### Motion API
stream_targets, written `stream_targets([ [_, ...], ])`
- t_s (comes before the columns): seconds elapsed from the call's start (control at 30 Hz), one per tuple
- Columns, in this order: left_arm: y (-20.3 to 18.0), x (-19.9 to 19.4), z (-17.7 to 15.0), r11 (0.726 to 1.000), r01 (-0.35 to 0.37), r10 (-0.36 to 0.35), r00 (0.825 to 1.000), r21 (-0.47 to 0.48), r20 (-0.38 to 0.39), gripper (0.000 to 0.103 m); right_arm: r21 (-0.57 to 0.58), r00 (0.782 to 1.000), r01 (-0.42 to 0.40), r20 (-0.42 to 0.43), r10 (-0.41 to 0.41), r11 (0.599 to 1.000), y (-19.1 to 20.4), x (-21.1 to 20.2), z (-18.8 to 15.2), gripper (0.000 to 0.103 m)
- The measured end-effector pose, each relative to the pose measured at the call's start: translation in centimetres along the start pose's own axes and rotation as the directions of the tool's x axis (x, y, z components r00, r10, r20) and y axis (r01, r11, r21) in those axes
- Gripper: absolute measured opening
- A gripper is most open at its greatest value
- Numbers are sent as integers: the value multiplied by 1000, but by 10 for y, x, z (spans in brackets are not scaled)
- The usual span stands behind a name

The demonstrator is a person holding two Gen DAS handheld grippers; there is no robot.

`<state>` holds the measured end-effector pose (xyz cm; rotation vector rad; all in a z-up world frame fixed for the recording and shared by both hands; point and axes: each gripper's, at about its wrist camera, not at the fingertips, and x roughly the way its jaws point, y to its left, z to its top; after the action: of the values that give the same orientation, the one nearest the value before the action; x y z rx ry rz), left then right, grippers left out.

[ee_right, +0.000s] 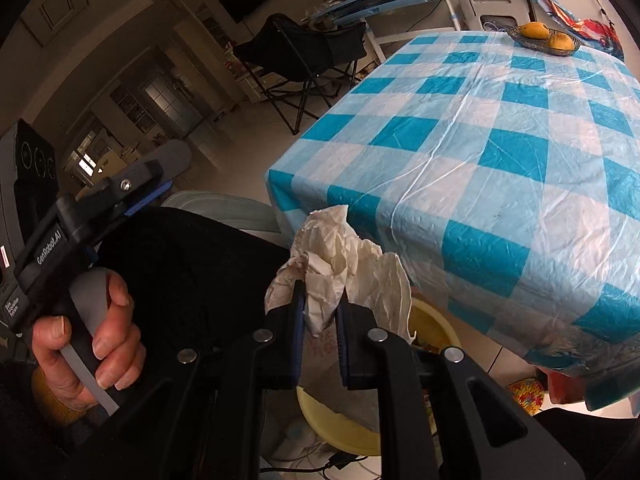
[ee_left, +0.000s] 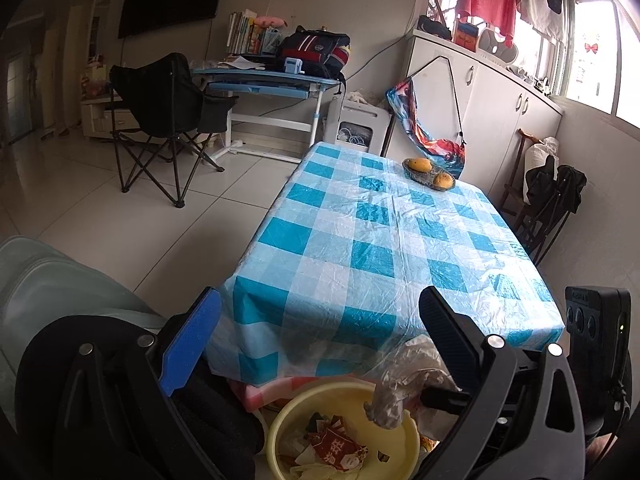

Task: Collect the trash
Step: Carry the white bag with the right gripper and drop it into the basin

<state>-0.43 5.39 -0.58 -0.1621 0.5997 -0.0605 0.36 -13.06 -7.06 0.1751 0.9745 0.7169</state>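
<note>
My right gripper (ee_right: pixel 322 298) is shut on a crumpled white tissue (ee_right: pixel 340 264) and holds it above a yellow basin (ee_right: pixel 344 428) that stands on the floor at the table's near edge. In the left wrist view the yellow basin (ee_left: pixel 408 428) holds several paper scraps and a red wrapper (ee_left: pixel 338 446); a crumpled tissue or plastic (ee_left: pixel 404 384) hangs over its rim by the right finger. My left gripper (ee_left: pixel 320 304) is open and empty above the basin. It also shows at the left of the right wrist view (ee_right: pixel 160 172), held by a hand.
The table with a blue-and-white checked plastic cloth (ee_left: pixel 380 240) fills the middle. A dish of mangoes (ee_left: pixel 430 172) sits at its far end. A black folding chair (ee_left: pixel 160 120), a desk (ee_left: pixel 272 80) and white cabinets (ee_left: pixel 500 112) stand beyond.
</note>
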Motion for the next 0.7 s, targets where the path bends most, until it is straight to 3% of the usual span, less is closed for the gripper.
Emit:
stream_targets([
  [0.33, 1, -4, 0, 1000, 2, -2, 1000, 5, 8, 96, -23, 999, 21, -28, -21, 1000, 10, 16, -9, 16],
  [0.4, 1, -3, -1, 1000, -1, 1, 1000, 7, 3, 96, -12, 999, 43, -28, -44, 999, 9, 17, -8, 22],
  [0.47, 0, -1, -2, 1000, -14, 14, 1000, 12, -21, 96, 9, 998, 60, -4, -60, 998, 7, 10, -9, 57],
  [0.57, -2, 3, -4, 1000, -11, 13, 998, 28, -57, 96, 23, 996, 82, 42, -83, 996, 5, 0, -8, 61],
  [0.7, -6, 1, -5, 999, -13, 16, 999, 52, -48, 96, 52, 974, 185, 125, -190, 981, -1, -16, -6, 70],
])
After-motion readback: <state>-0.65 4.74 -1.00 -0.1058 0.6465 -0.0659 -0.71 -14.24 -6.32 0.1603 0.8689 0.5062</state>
